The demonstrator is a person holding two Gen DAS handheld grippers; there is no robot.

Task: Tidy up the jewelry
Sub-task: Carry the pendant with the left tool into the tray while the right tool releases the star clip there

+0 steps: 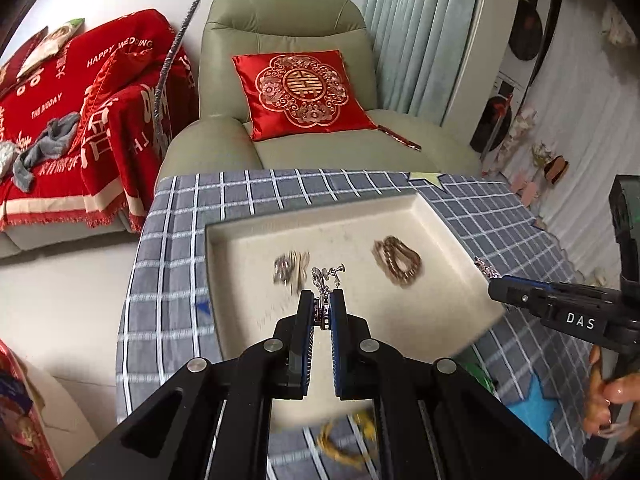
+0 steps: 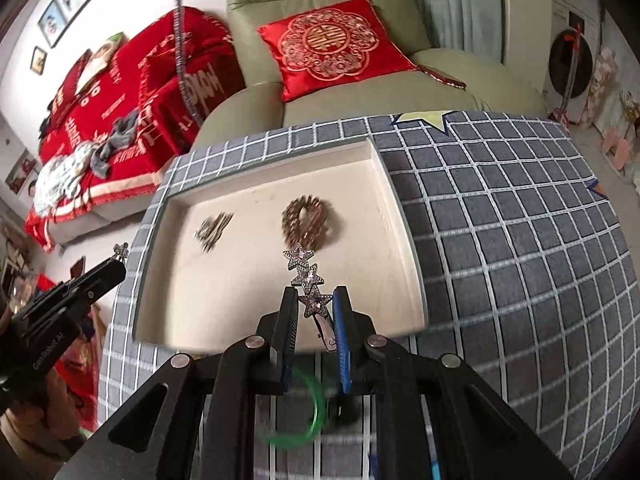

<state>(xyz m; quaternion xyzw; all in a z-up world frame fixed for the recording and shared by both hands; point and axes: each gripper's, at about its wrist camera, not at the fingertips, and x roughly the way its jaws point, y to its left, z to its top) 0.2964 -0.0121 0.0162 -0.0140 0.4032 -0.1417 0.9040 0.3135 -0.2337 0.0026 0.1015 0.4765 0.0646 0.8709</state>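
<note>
My left gripper point(image 1: 322, 298) is shut on a silver clip earring point(image 1: 325, 276), held above the cream tray point(image 1: 240, 236). In the right wrist view my right gripper point(image 2: 315, 294) is shut on a rhinestone hair clip of three stars point(image 2: 307, 276), also over the cream tray point(image 2: 394, 216). Inside the tray lie a brown bead bracelet point(image 1: 397, 260) point(image 2: 307, 218) and a small blurred cluster of metal jewelry point(image 1: 289, 268) point(image 2: 213, 227). The left gripper point(image 2: 120, 256) also shows at the left of the right wrist view, the right gripper point(image 1: 494, 280) at the right of the left wrist view.
The tray sits on a grey checked cloth point(image 2: 500, 220) covering a table. A green bangle point(image 2: 308, 412) and a yellow bead piece point(image 1: 348, 436) lie on the cloth near me. Beyond stand a green armchair point(image 1: 288, 12) with a red cushion point(image 1: 304, 92) and a red-draped sofa point(image 1: 60, 120).
</note>
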